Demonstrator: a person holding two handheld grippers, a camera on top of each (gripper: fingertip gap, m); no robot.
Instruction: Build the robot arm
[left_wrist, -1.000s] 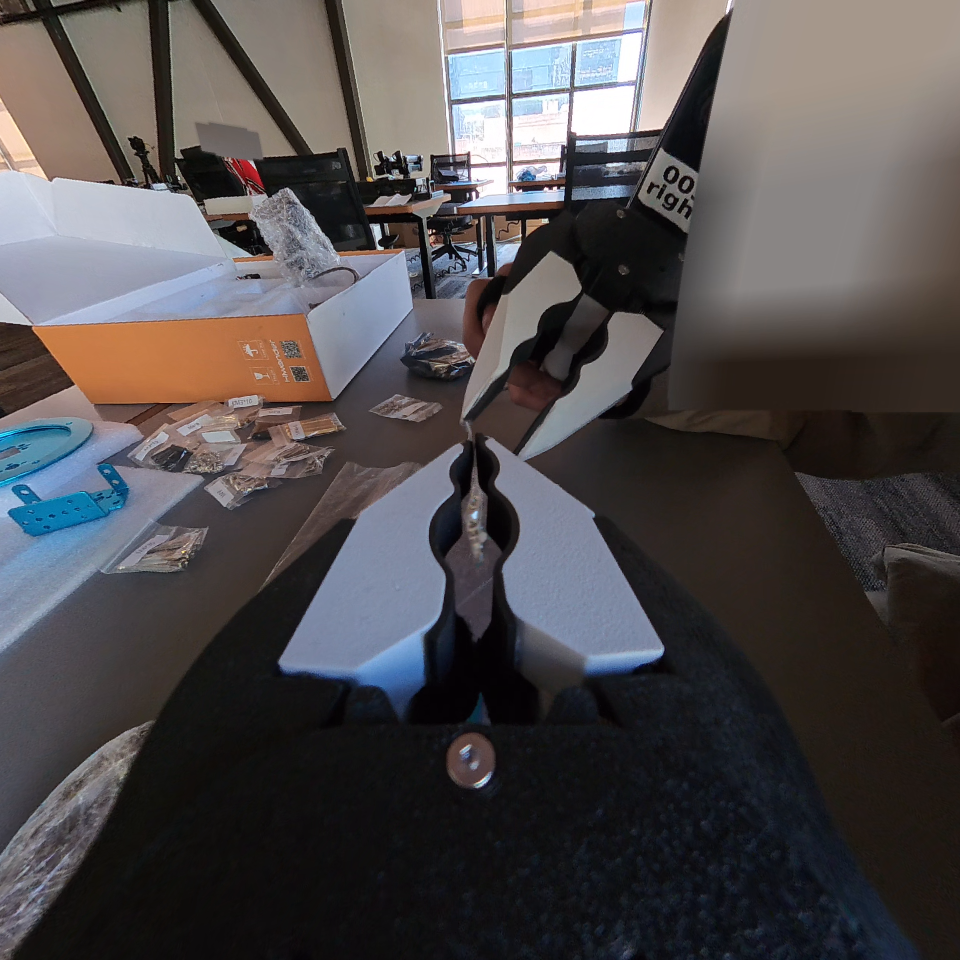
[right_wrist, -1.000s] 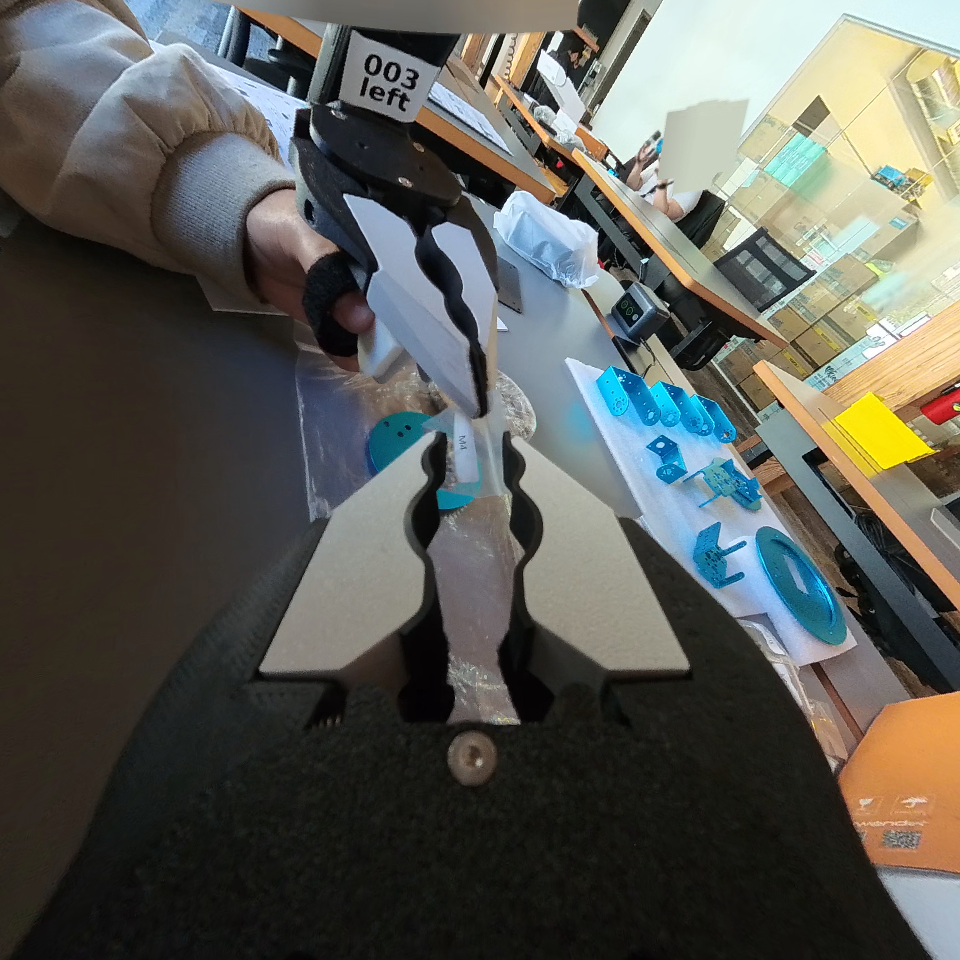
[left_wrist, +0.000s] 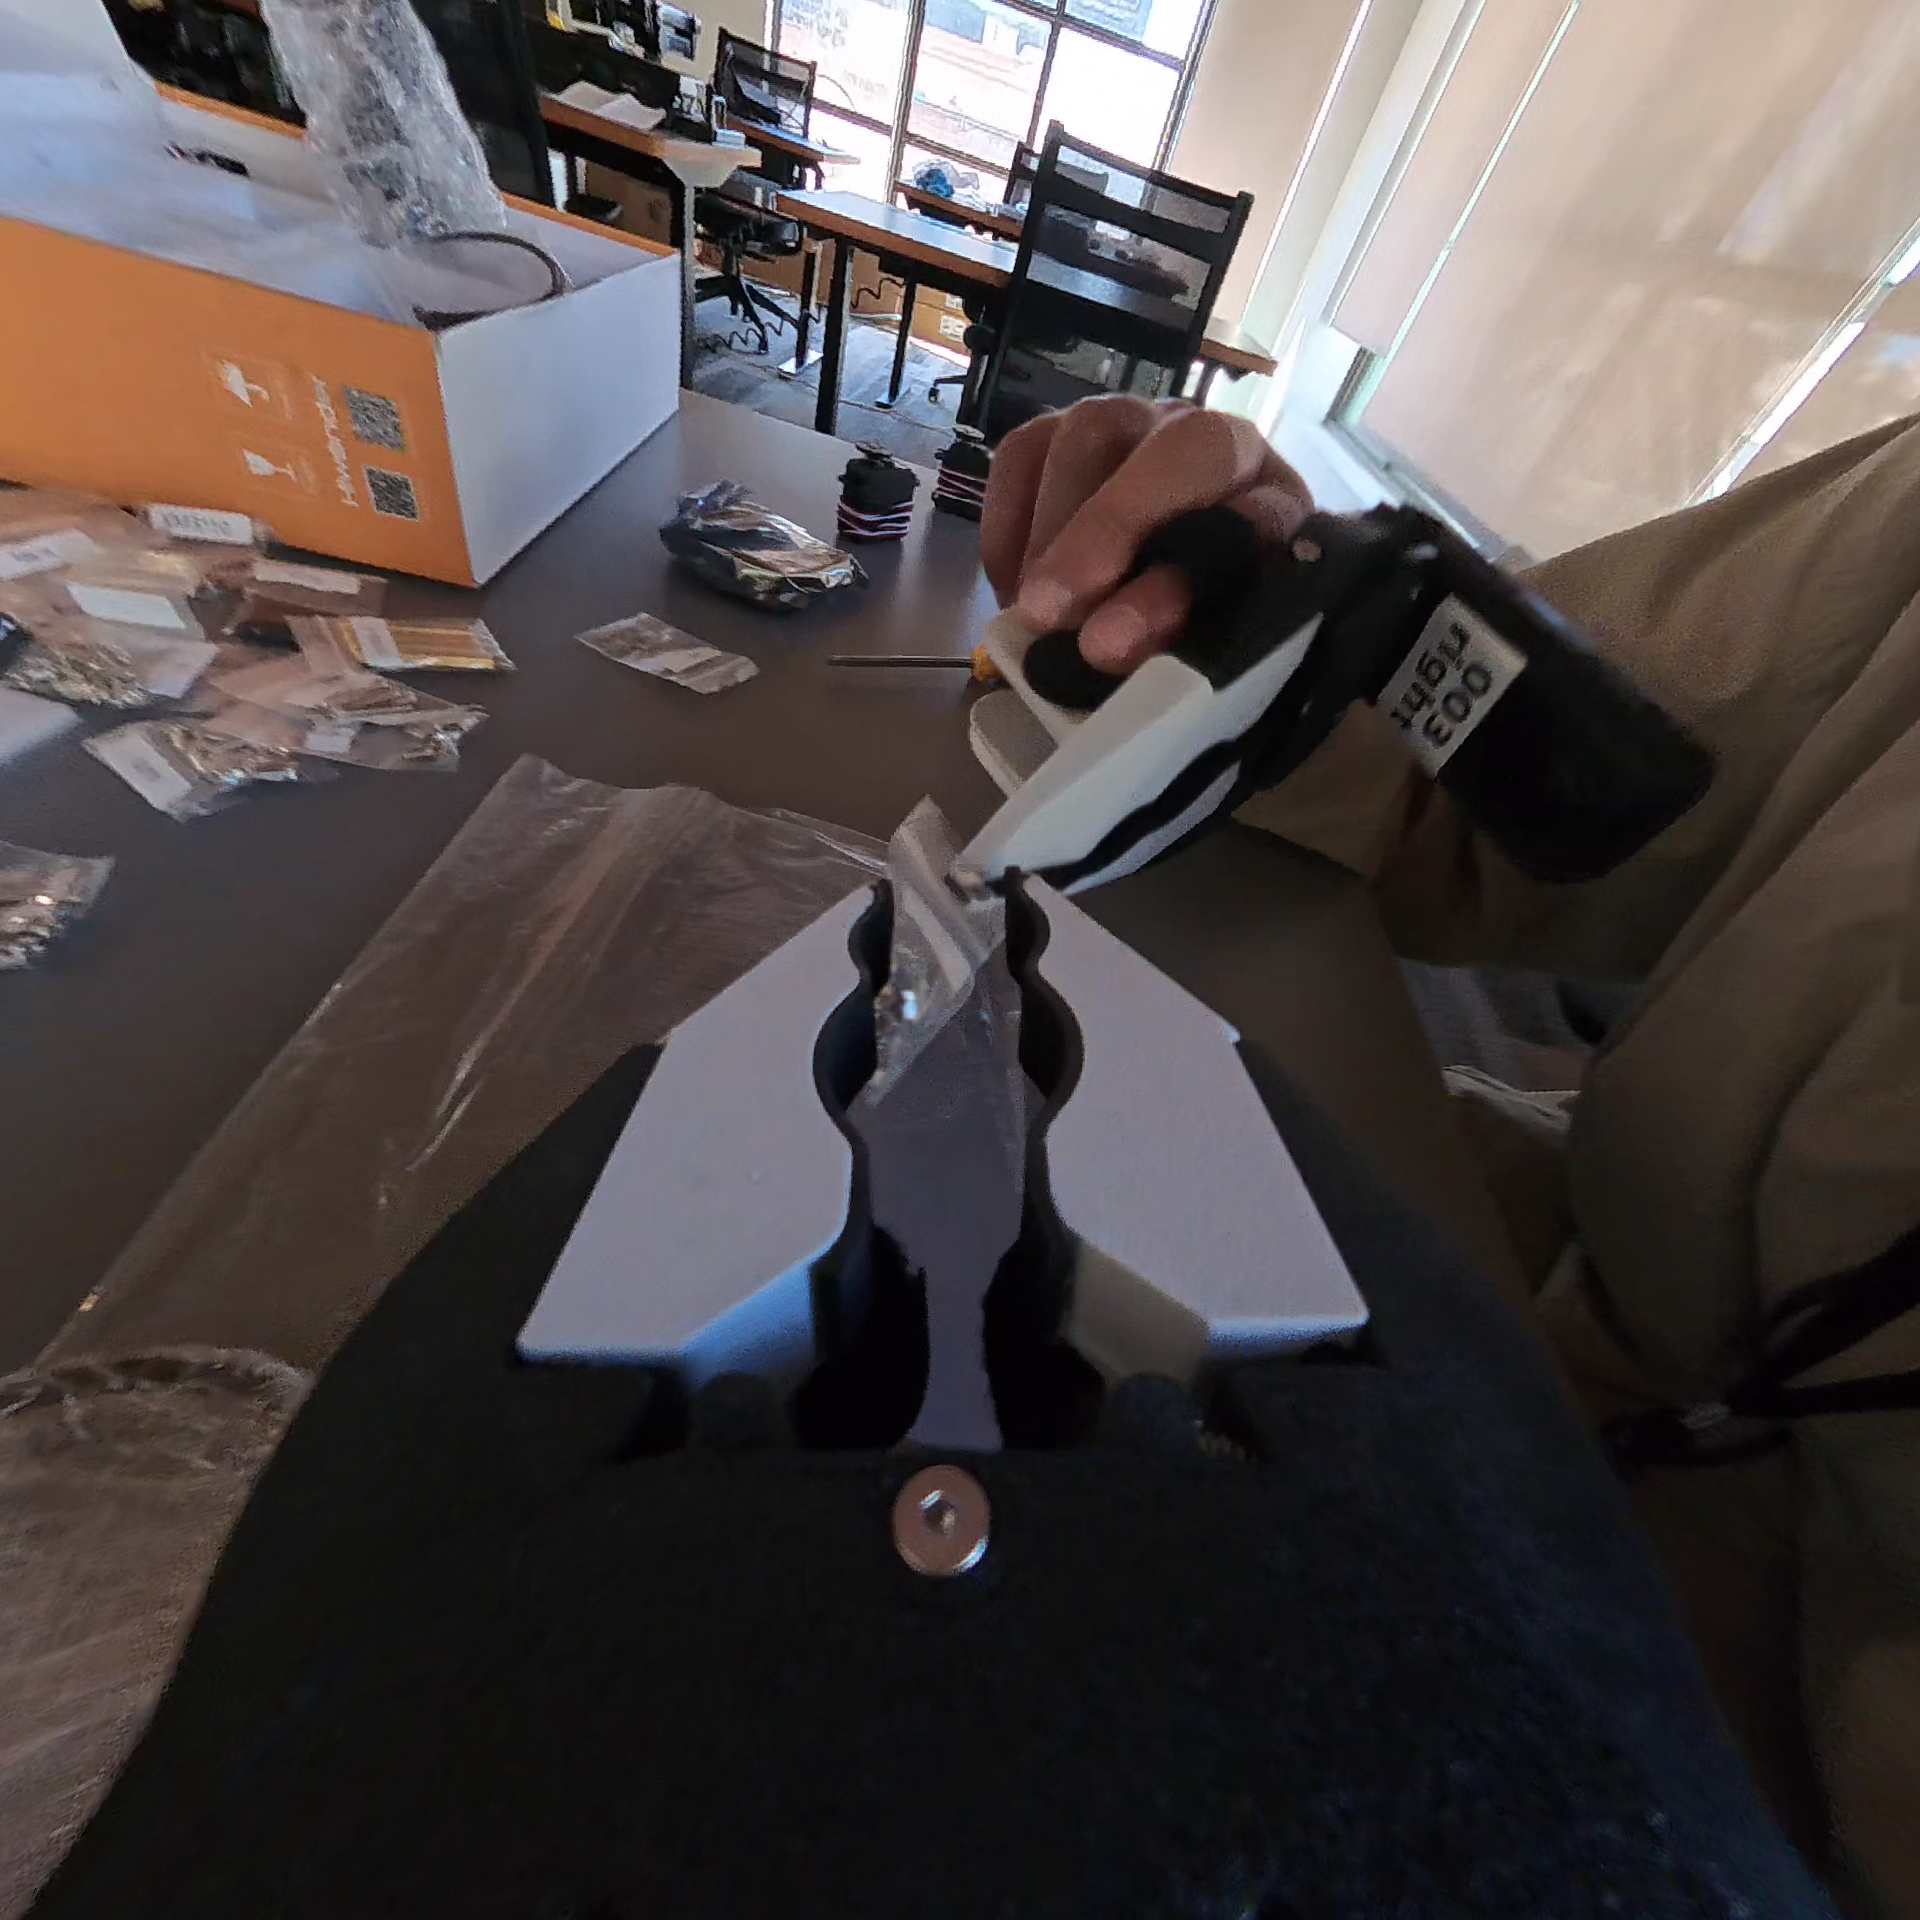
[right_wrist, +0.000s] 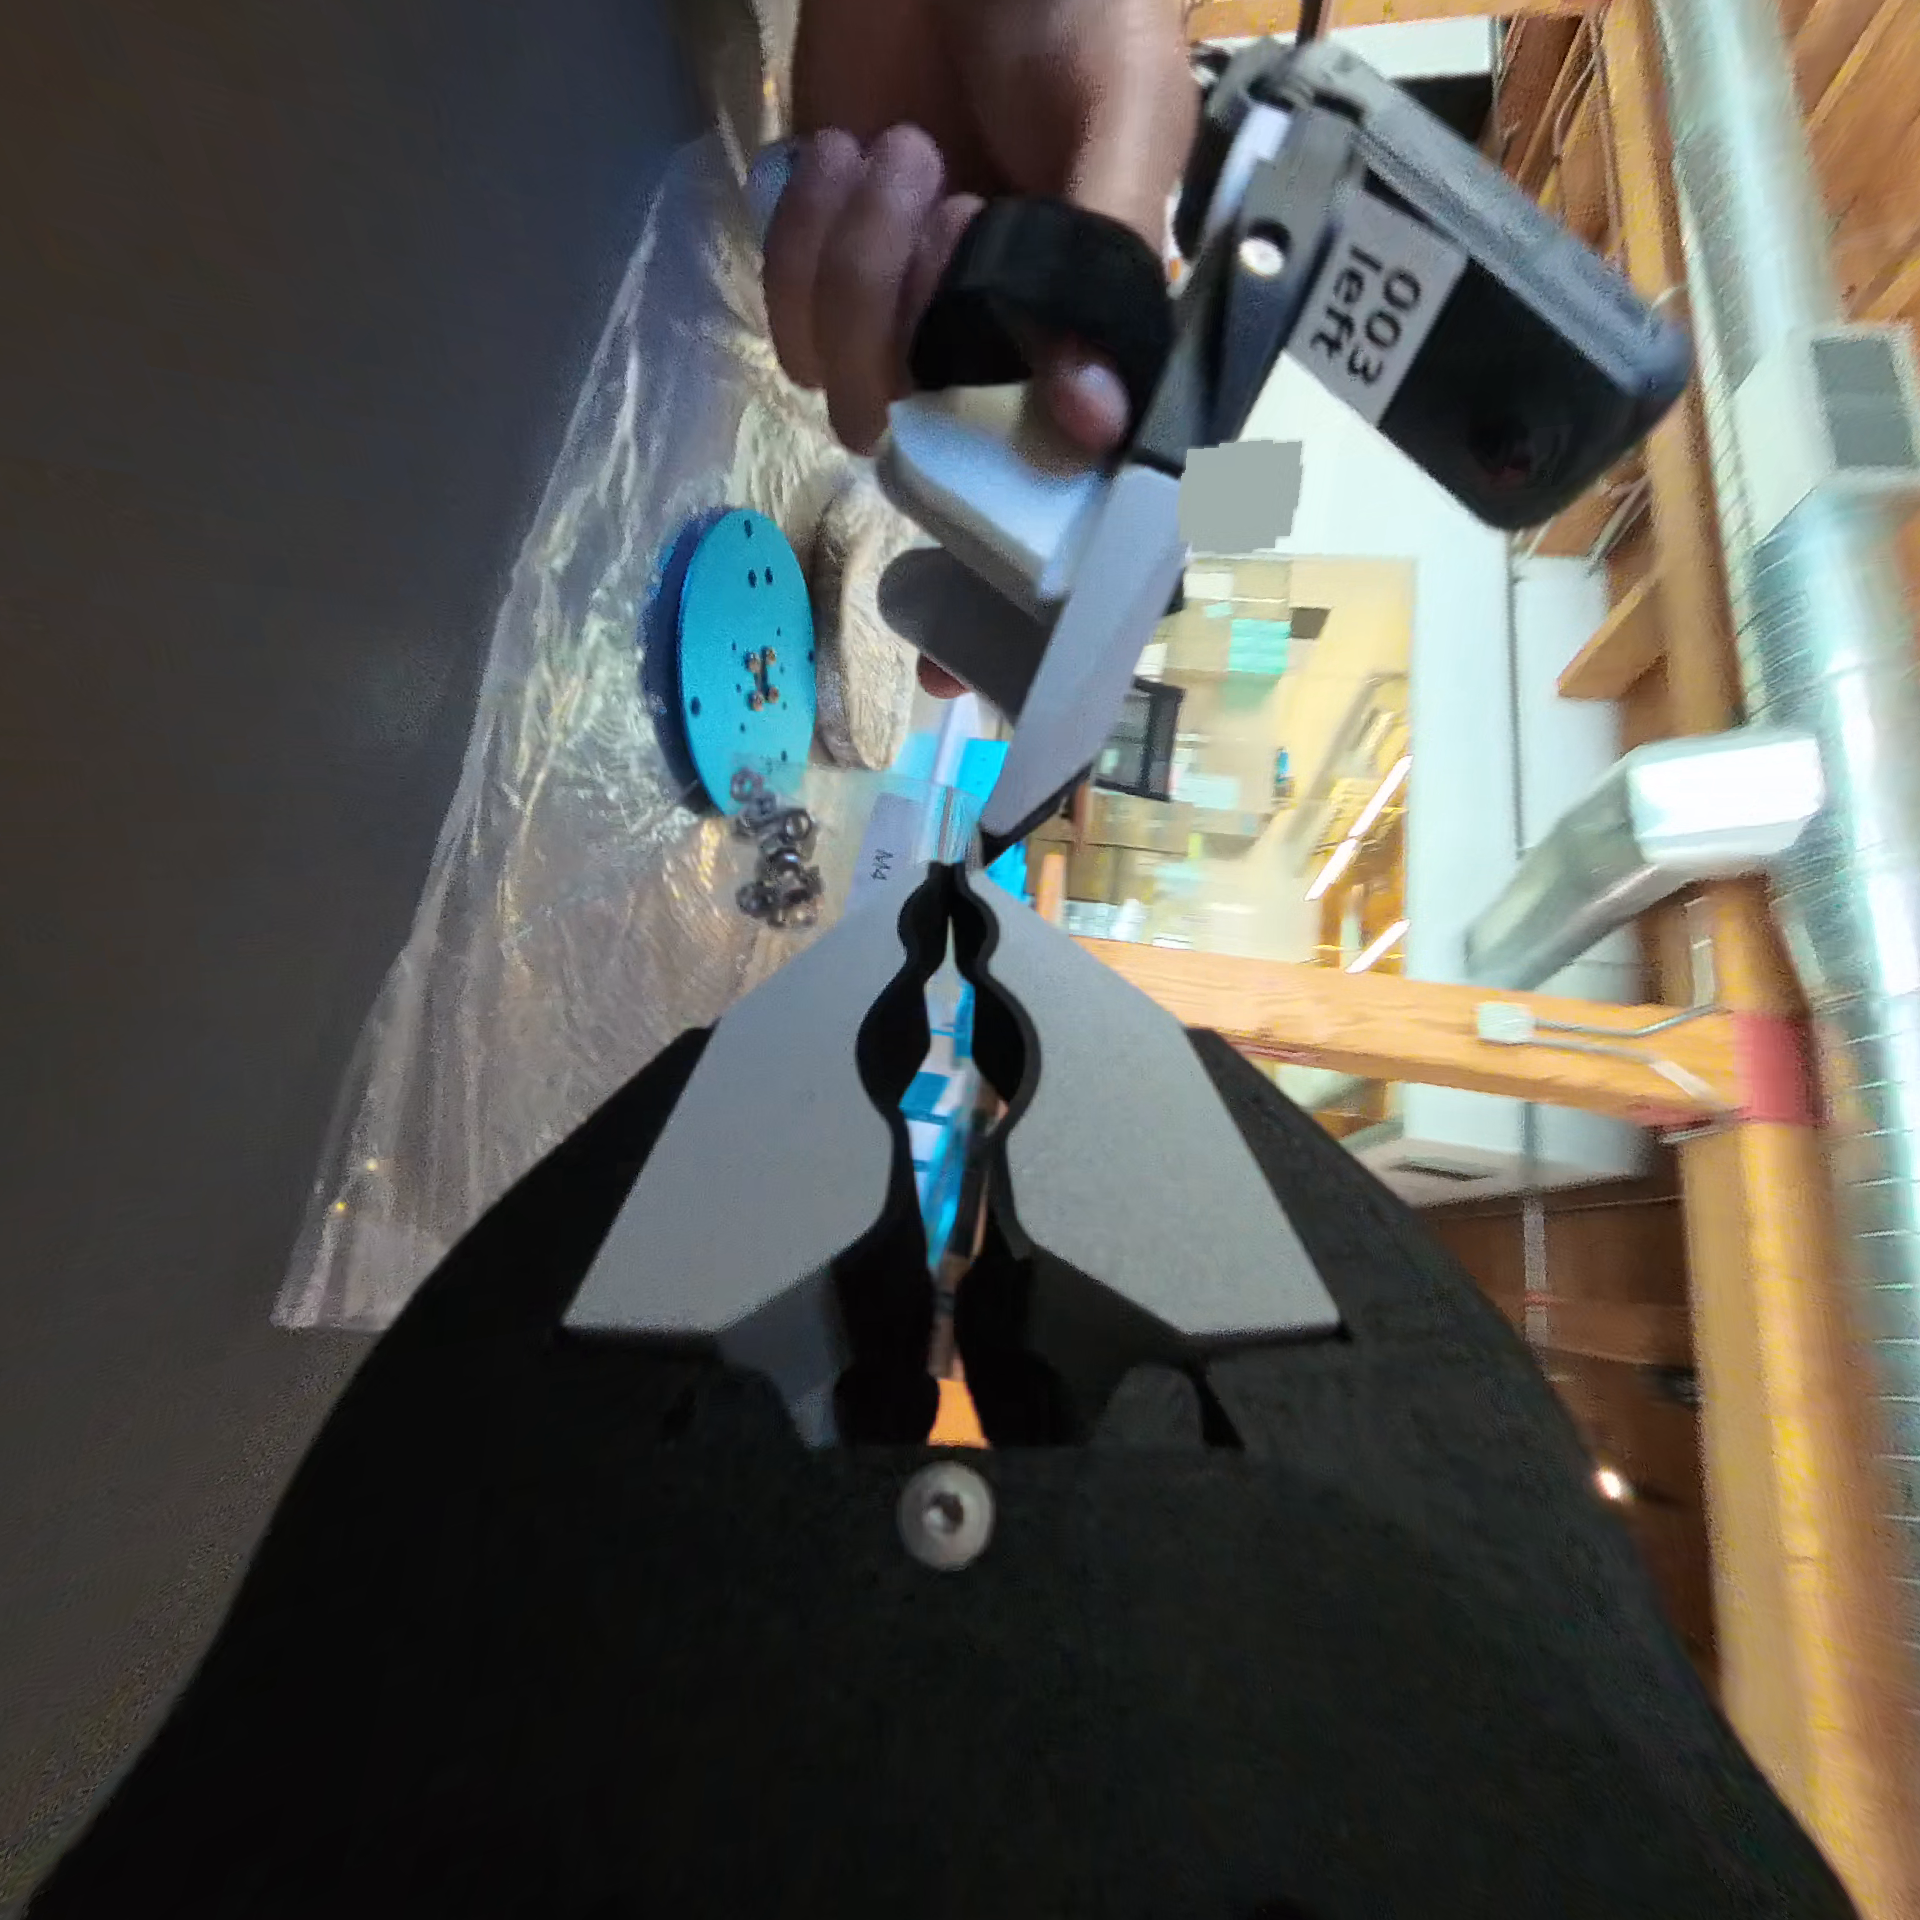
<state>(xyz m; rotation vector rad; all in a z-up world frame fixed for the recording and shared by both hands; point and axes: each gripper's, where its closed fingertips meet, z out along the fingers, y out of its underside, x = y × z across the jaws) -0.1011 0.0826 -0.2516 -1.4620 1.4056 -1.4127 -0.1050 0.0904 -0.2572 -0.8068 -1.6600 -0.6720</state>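
Note:
A small clear plastic bag (left_wrist: 935, 966) sits between the tips of my left gripper (left_wrist: 948, 894), whose jaws stand a little apart around it. My right gripper (left_wrist: 982, 878) comes in from the right and pinches the bag's top edge. In the right wrist view, my right gripper (right_wrist: 951, 881) is shut on the bag (right_wrist: 894, 847), and the left gripper (right_wrist: 992, 821) meets it from above. A heap of small metal nuts (right_wrist: 774, 862) lies on a large clear bag (right_wrist: 540, 883) beside a blue metal disc (right_wrist: 743, 644).
The large clear bag (left_wrist: 540, 935) lies on the dark grey table (left_wrist: 727, 727). An open orange and white box (left_wrist: 208, 416), several small hardware packets (left_wrist: 312, 665), a dark foil bag (left_wrist: 758, 551), two black servos (left_wrist: 878, 504) and a screwdriver (left_wrist: 904, 660) lie beyond. A person's sleeve (left_wrist: 1714, 831) fills the right. Less than 4 cm separates the two grippers' tips.
My right gripper has closed on the small bag and swung to the side. My left gripper's jaws have widened. Nuts now lie loose by the blue disc.

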